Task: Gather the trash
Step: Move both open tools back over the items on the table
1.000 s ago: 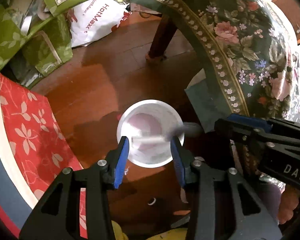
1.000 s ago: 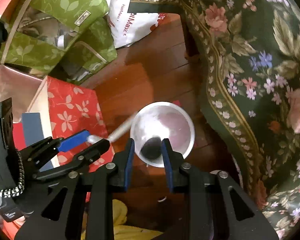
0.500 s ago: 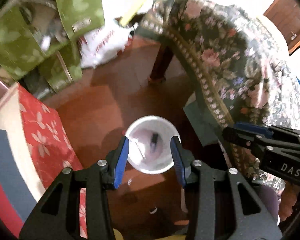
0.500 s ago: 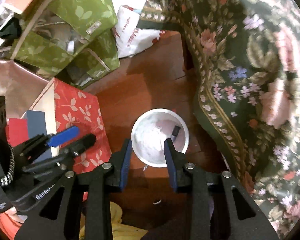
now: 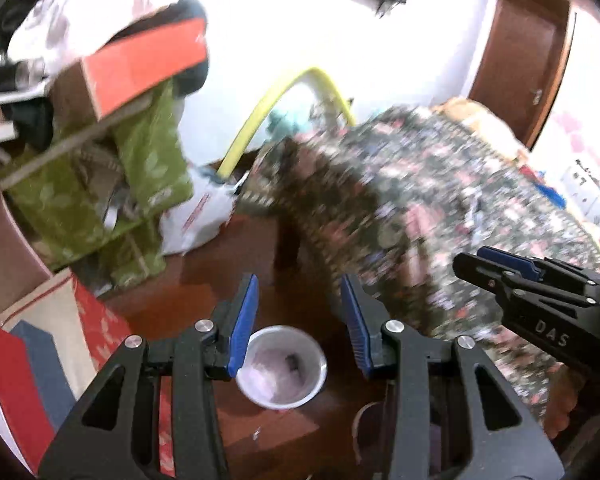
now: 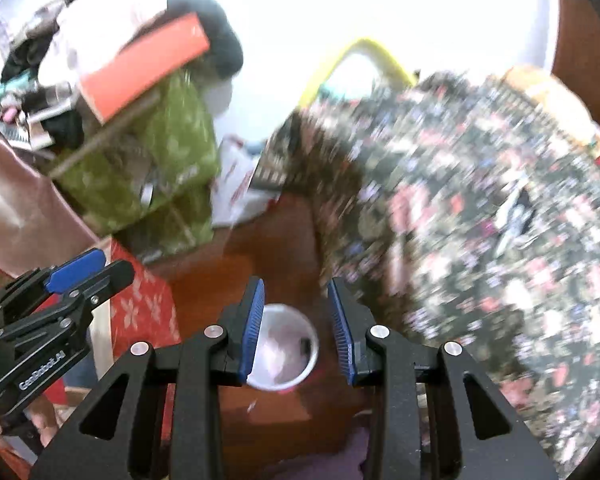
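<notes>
My left tool (image 5: pixel 296 316): blades apart, nothing between them.
My right tool (image 6: pixel 296 320): blades apart, empty too.
White bin (image 5: pixel 282 366): on the wooden floor (image 5: pixel 220 280) below both tools, near the floral cloth's (image 5: pixel 440 220) edge.
Inside bin: one small dark scrap (image 5: pixel 293 361).

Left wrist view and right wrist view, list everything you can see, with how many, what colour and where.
Bin: one, white, on the floor between the left gripper's fingers; a small dark item inside.
Floor: brown wood.
Tablecloth: one, dark floral, right, blurred.
Fabric boxes: several, green leafy, left.
Orange box: one, on top of the green stack.
Plastic bag: one, white with red print, behind on the floor.
Yellow tube: one, curved, by the wall.
Red floral item: one, lower left.
Door: brown, upper right.
Left gripper: black, blue pads, open, empty.
Right gripper: same, open, empty.
</notes>
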Available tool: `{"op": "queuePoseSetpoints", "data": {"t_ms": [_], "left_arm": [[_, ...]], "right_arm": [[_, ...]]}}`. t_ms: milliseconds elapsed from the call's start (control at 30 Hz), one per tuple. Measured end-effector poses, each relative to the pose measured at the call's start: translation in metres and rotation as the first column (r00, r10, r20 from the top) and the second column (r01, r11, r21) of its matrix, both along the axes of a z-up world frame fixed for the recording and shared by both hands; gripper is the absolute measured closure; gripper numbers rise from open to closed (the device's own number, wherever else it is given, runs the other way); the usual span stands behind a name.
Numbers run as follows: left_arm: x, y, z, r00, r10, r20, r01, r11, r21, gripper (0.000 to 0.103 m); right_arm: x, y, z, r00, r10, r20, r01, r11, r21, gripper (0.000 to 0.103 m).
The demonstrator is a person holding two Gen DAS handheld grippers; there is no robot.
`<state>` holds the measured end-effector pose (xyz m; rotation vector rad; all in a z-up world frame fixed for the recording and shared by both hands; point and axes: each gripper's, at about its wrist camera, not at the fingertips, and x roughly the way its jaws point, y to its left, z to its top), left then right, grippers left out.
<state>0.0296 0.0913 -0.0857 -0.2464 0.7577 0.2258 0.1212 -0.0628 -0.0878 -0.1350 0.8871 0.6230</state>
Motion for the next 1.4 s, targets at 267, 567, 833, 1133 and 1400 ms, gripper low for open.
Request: {"op": "queuePoseSetpoints", "data": {"t_ms": [267,567,833,1133,1400], "left_arm": [[0.012,-0.053,0.051,0.991,-0.079,0.106,0.078,0.997,0.014,0.061],[0.049,-0.104,0.077,0.976,-0.113,0.187,0.116,0.993,-0.002,0.033],[0.095,-0.145,0.078,0.963,-0.178,0.201,0.174,0.984,0.038,0.012],[0.162,-0.172,0.043,0.955,-0.251,0.155,0.255,0.967,-0.005,0.004],[0.219,-0.175,-0.017,0.962,-0.269,0.042,0.270,0.962,-0.034,0.004]], "right_arm": [[-0.004,-0.058,0.050,0.986,-0.084,0.143,0.072,0.994,0.087,0.073],[0.016,-0.126,0.076,0.945,-0.224,0.238,0.211,0.974,0.082,0.060],[0.053,-0.186,0.081,0.902,-0.340,0.267,0.331,0.940,0.079,0.019],[0.111,-0.229,0.041,0.913,-0.386,0.132,0.384,0.922,0.045,0.019],[0.160,-0.226,-0.020,0.923,-0.385,-0.023,0.384,0.922,-0.036,0.019]]}}
